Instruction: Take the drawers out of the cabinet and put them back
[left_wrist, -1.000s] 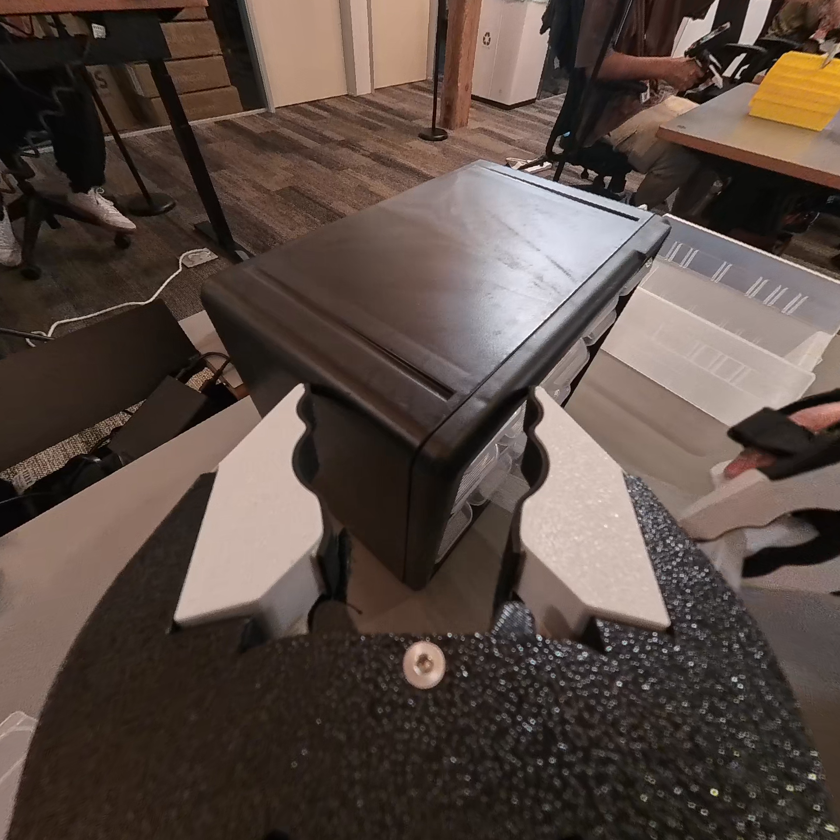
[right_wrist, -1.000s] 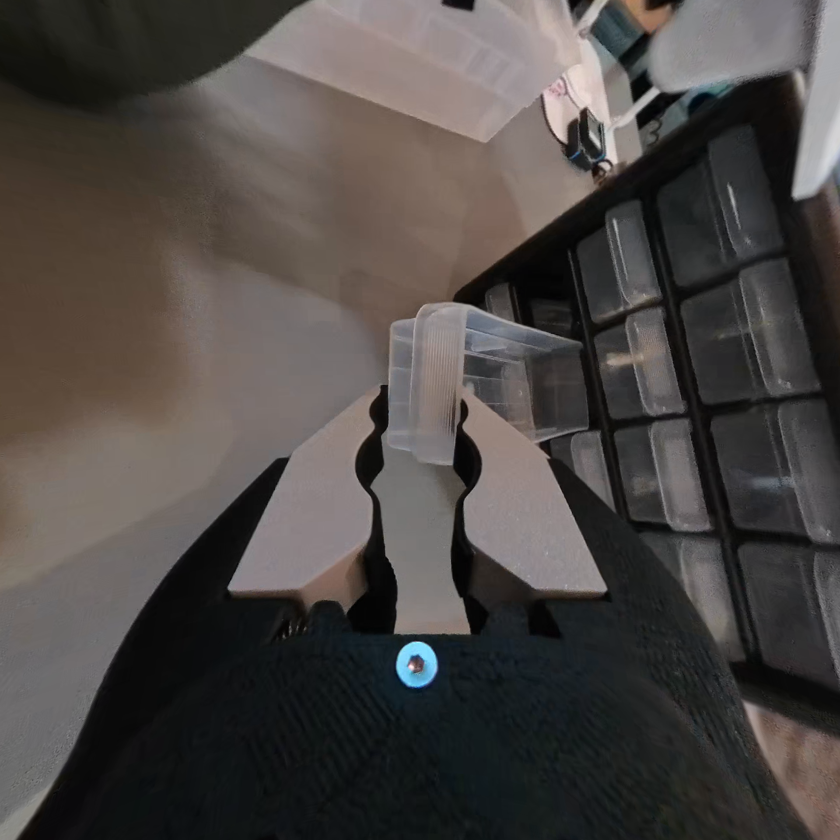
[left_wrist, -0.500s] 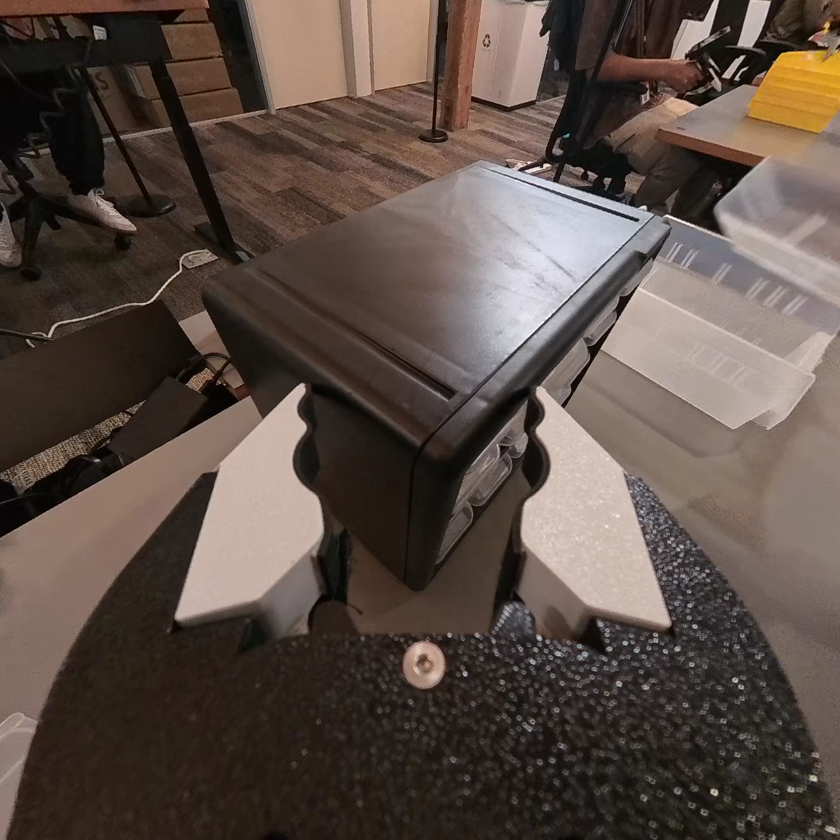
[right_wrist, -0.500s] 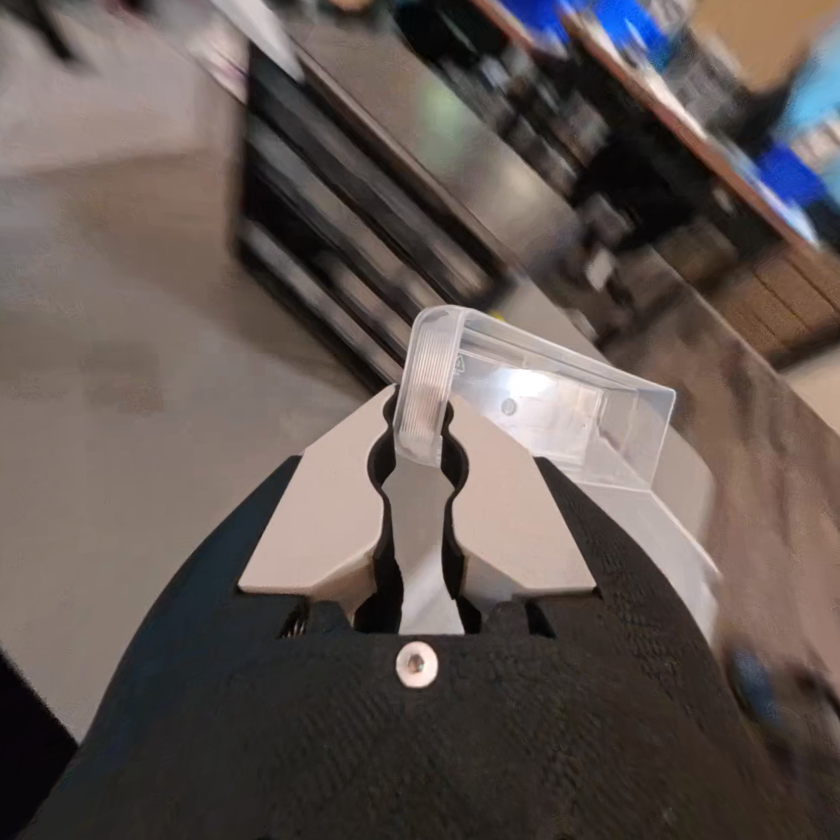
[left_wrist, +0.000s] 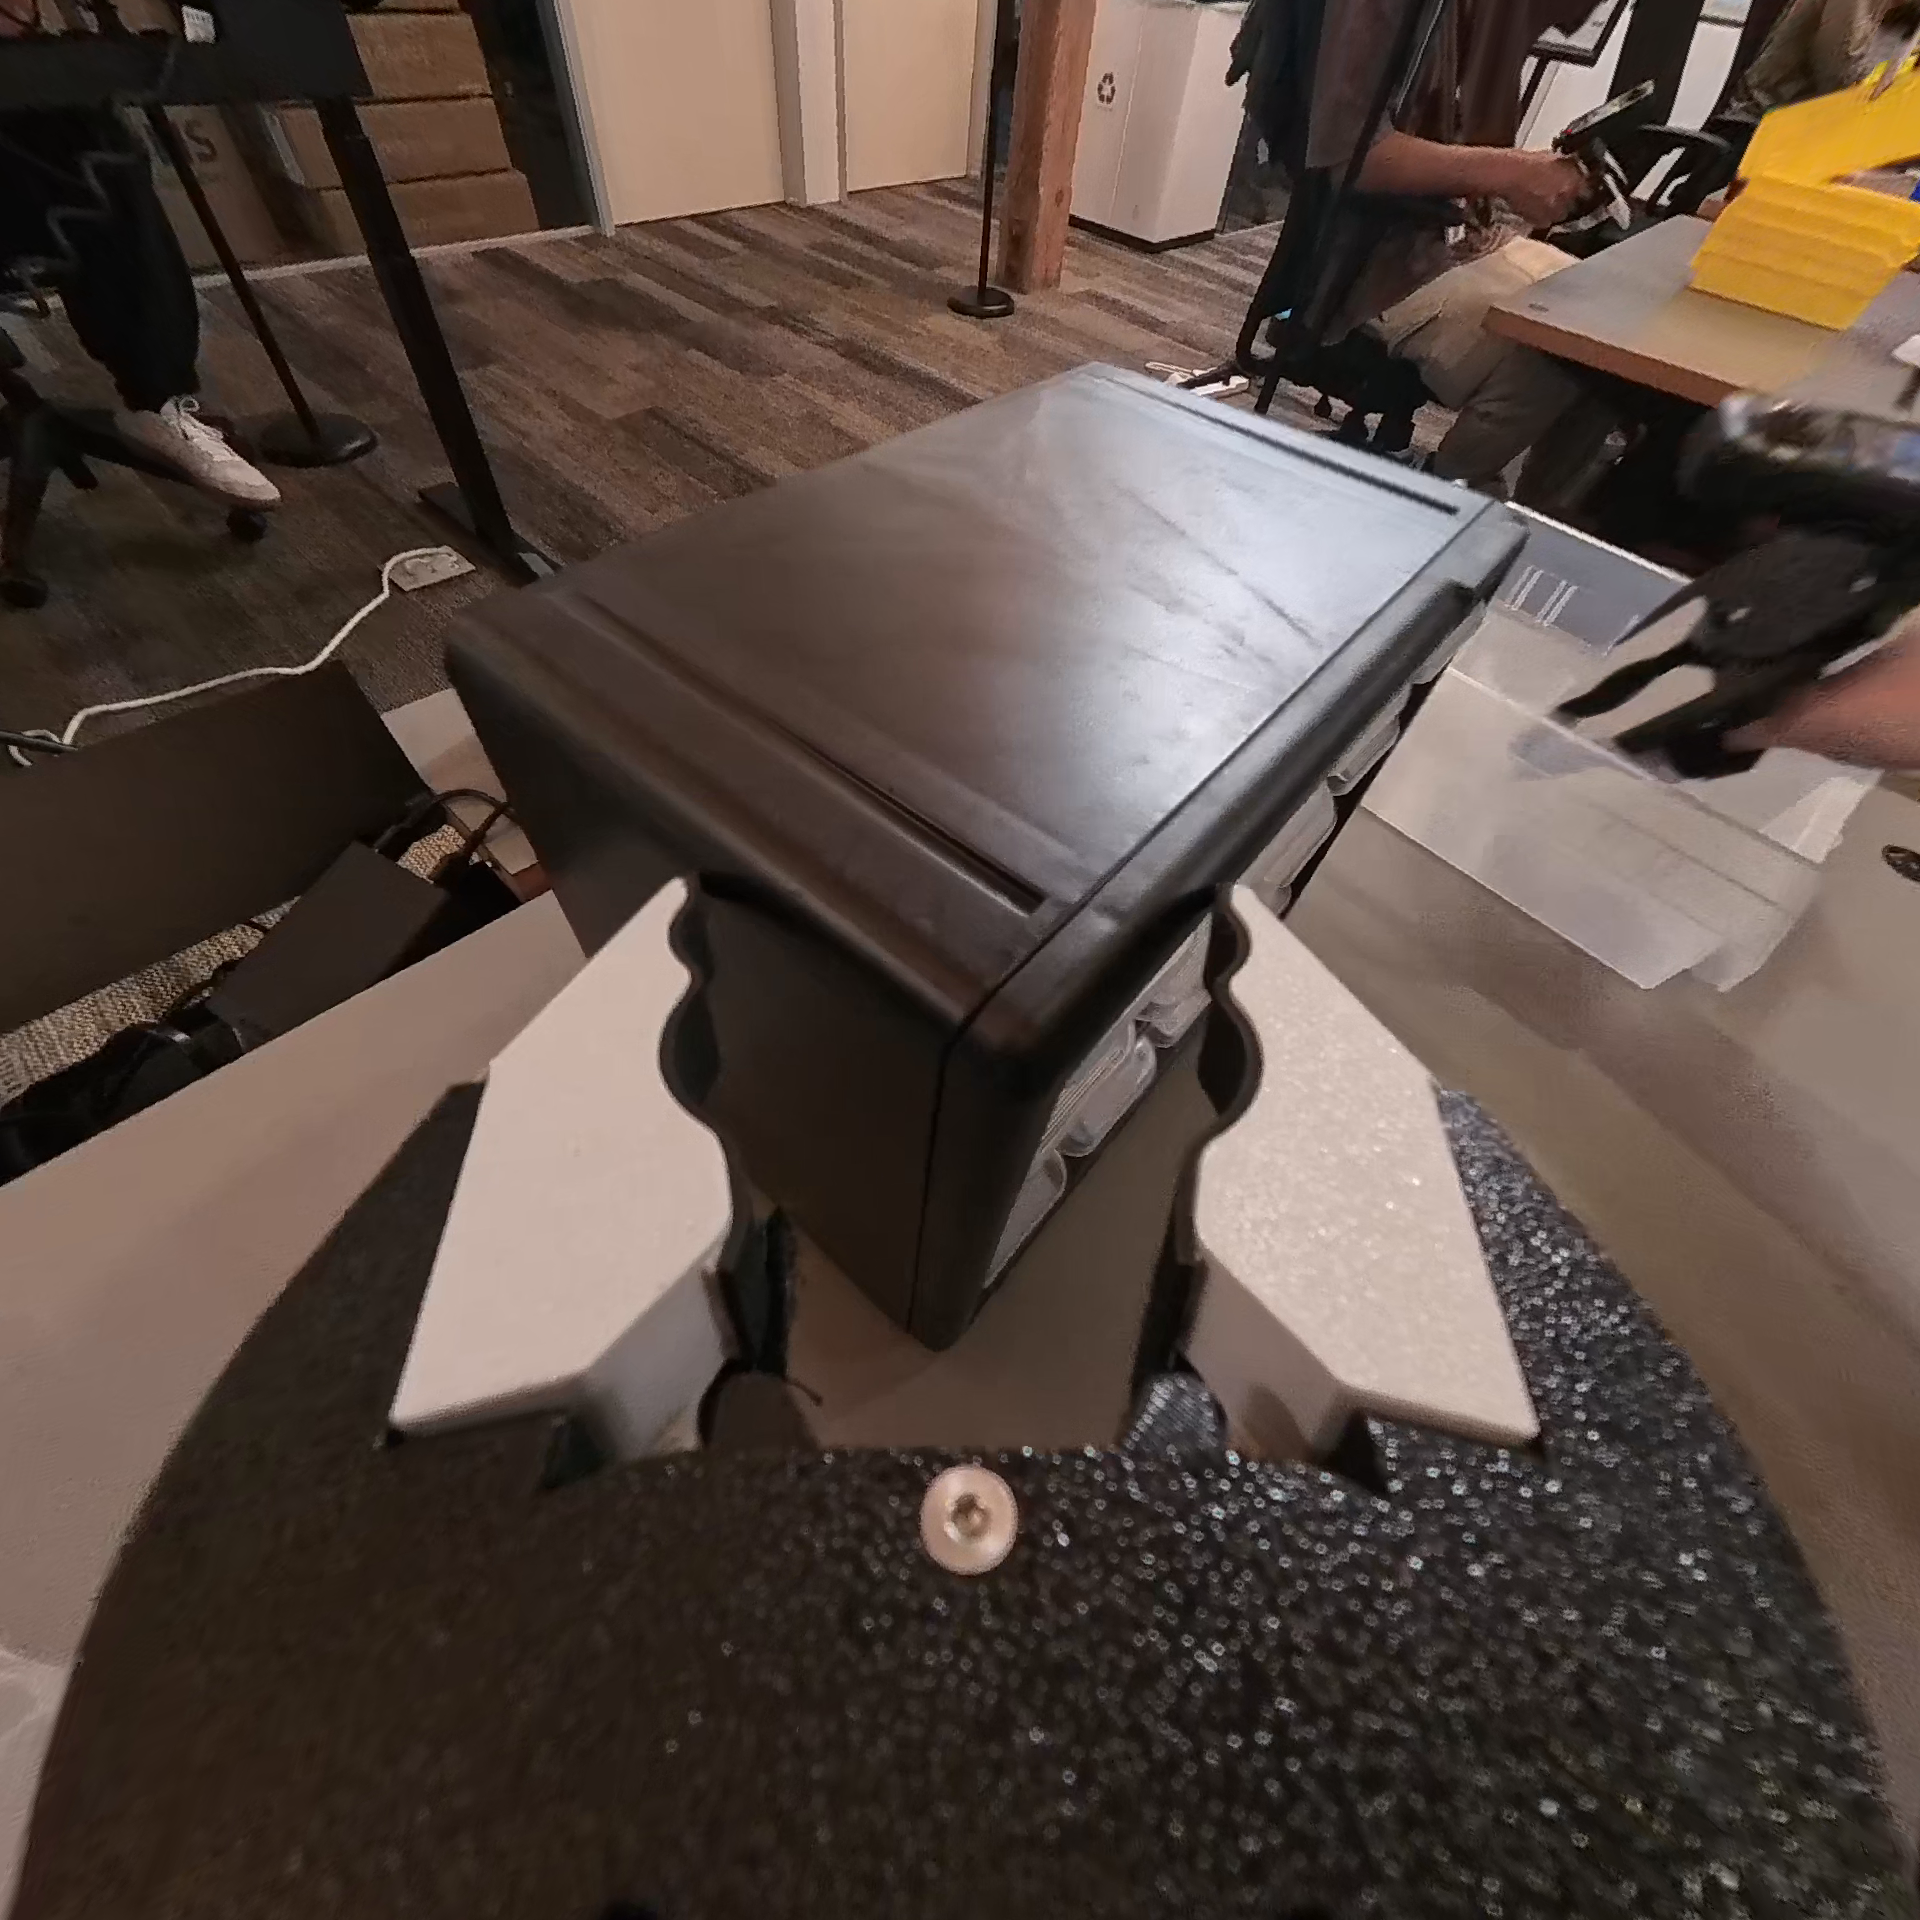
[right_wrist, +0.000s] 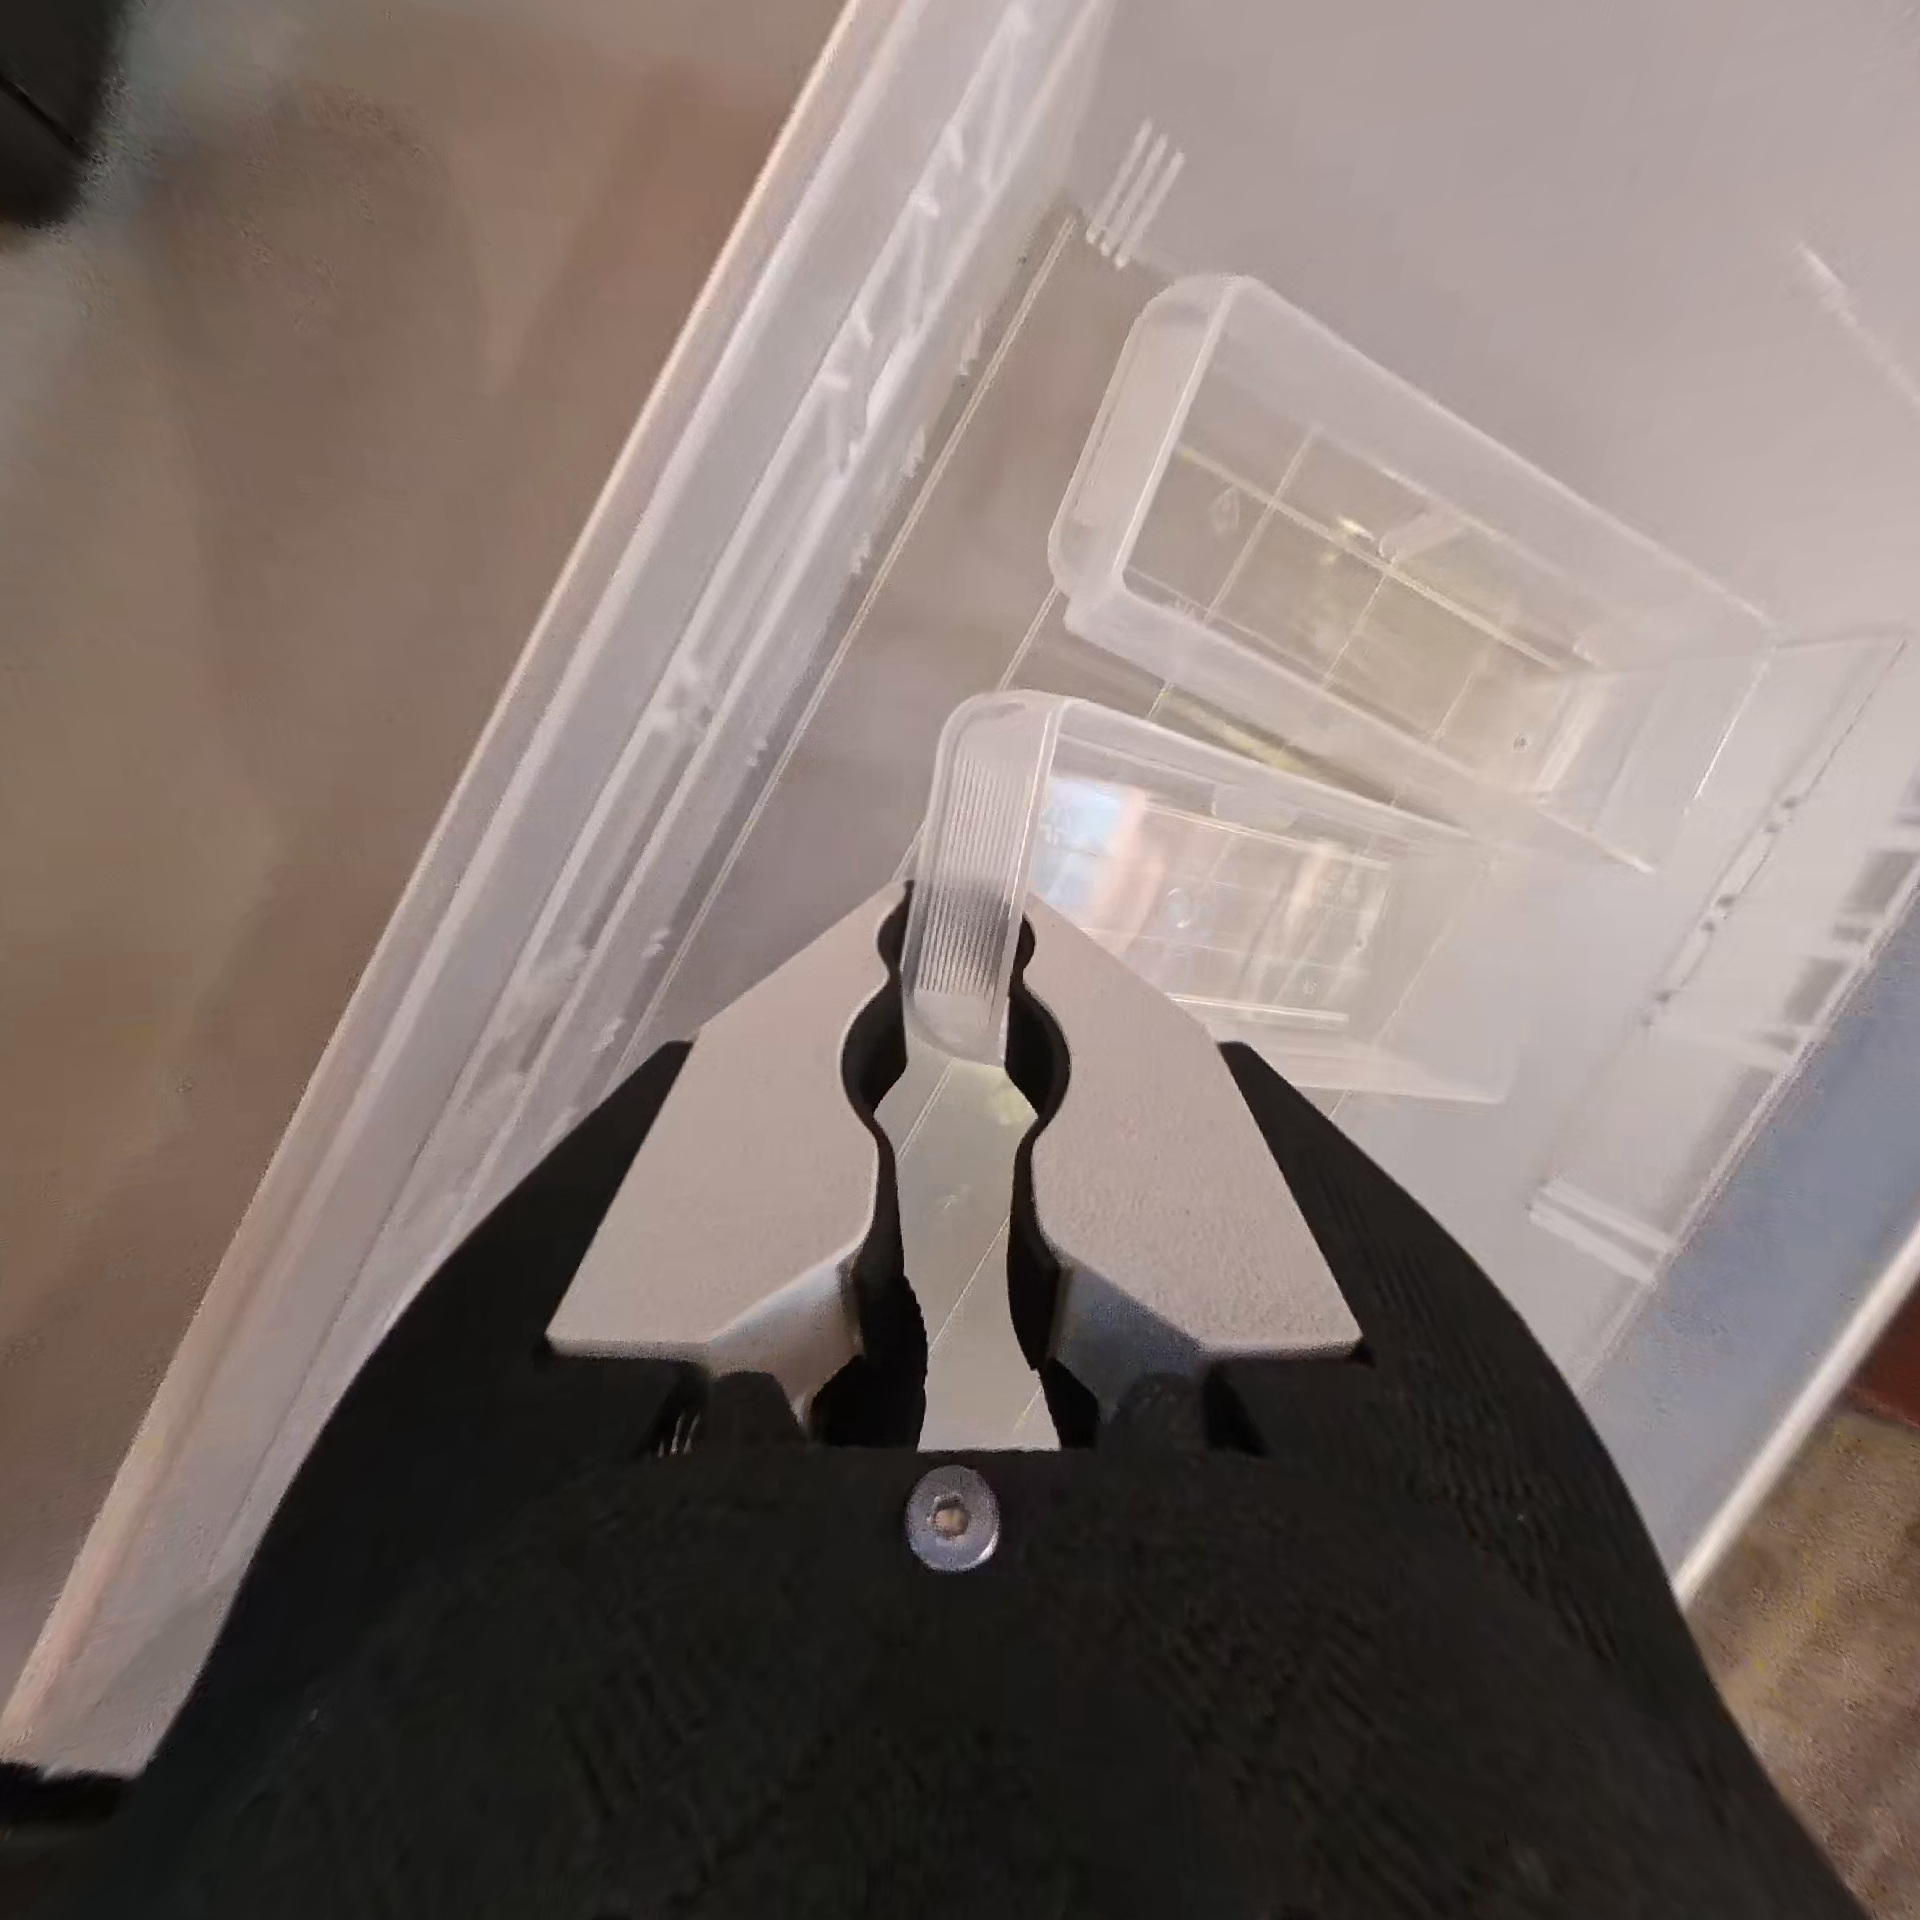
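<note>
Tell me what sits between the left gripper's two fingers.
The near corner of the black cabinet stands between the left gripper's wide-spread fingers; whether they touch it is unclear. Left wrist view.

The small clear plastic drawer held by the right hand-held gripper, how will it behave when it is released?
The small clear plastic drawer looks thin-walled and empty, so probably light and stiff. Held only by its ribbed front tab, it may swing or slip. It should probably settle flat, not roll.

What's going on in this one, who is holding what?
A person works two handheld grippers at a table. The left gripper straddles the near corner of the black drawer cabinet, apparently bracing it. The right gripper is shut on the handle of a clear drawer and holds it over a clear plastic bin, where another removed drawer already lies.
</note>
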